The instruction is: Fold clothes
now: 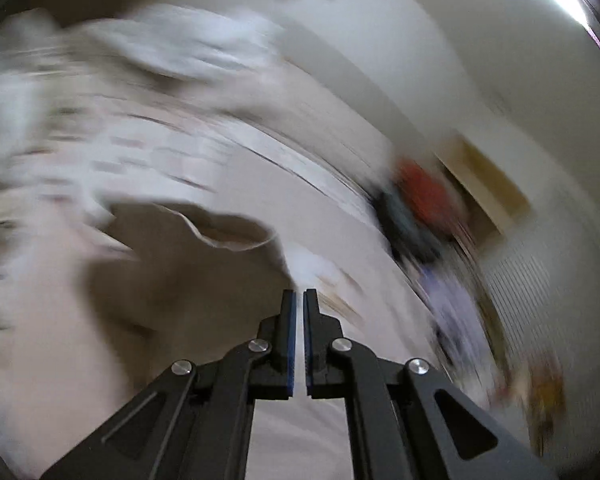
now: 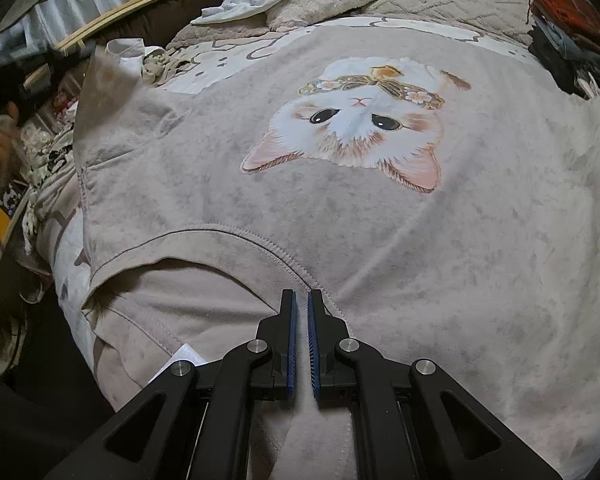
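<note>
T-shirt [image 2: 340, 216]: beige, cat print, spread flat on bed, directly ahead of and under right jaws.
Collar [image 2: 236, 236]: just ahead of right jaws.
Right gripper [image 2: 302, 300]: jaws nearly closed, gripping nothing.
Left gripper [image 1: 299, 298]: jaws nearly closed, empty; view motion-blurred.
Clothes pile [image 2: 568, 40]: far ahead, right of jaws.

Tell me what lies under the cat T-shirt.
Under the cat T-shirt a white printed bedsheet shows past its far and left edges. Whatever sits beneath the shirt's middle is covered and cannot be seen.
</note>
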The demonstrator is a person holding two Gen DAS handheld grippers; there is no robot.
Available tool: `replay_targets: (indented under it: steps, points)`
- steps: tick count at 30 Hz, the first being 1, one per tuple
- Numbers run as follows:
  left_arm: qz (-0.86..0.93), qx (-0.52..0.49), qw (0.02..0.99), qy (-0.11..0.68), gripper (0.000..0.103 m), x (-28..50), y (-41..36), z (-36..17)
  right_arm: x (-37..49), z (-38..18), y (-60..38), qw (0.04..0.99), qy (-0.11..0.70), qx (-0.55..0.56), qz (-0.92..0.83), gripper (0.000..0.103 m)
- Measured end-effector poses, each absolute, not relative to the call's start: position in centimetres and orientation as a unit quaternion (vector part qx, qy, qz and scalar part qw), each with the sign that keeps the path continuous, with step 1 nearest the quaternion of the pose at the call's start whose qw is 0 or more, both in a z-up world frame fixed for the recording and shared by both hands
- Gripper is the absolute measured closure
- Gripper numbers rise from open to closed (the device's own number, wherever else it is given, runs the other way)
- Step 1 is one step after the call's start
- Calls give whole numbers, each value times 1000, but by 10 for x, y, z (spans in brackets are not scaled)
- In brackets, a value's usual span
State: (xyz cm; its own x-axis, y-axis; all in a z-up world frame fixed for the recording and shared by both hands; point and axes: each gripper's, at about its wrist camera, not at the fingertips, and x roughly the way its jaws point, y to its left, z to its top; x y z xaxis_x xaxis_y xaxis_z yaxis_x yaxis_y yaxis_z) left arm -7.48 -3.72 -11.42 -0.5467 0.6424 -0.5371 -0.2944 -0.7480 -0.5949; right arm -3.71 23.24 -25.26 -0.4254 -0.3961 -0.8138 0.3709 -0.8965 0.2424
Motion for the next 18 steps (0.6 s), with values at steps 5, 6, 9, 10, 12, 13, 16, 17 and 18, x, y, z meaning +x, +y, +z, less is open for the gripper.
replay_targets:
  steps: [5,6,9,10,12,13,16,17,18]
  points:
    - [781,-482,385,-95,99,-44,96,-169,-35,-250,240,222,-57,483,-845,98]
    - [772,-493,394,-72,99,-36,110,-180,-34,-249,243,217,-78,484,-844,97]
    - [768,-500,396,-55,99,-23,104,-189,-27,-247,246,210,-93,482,-845,97]
    - [778,-495,382,-50,99,-23,95,-186,-25,-247,245,208,-92,481,-847,97]
    - [801,-483,350,-45,99,-25,74,-180,-24,-245,242,204,-82,482,-848,97]
    - [817,-475,325,-40,97,-26,59,-175,-26,-244,241,204,-79,485,-847,97]
    - [865,-440,239,-10,57,-25,16,-164,-34,-233,235,221,-96,497,-834,97]
    - [876,-430,220,1,51,-23,5,-163,-35,-226,233,230,-108,496,-831,97]
    - [884,-422,202,13,51,-21,-5,-162,-37,-218,229,238,-117,488,-832,97]
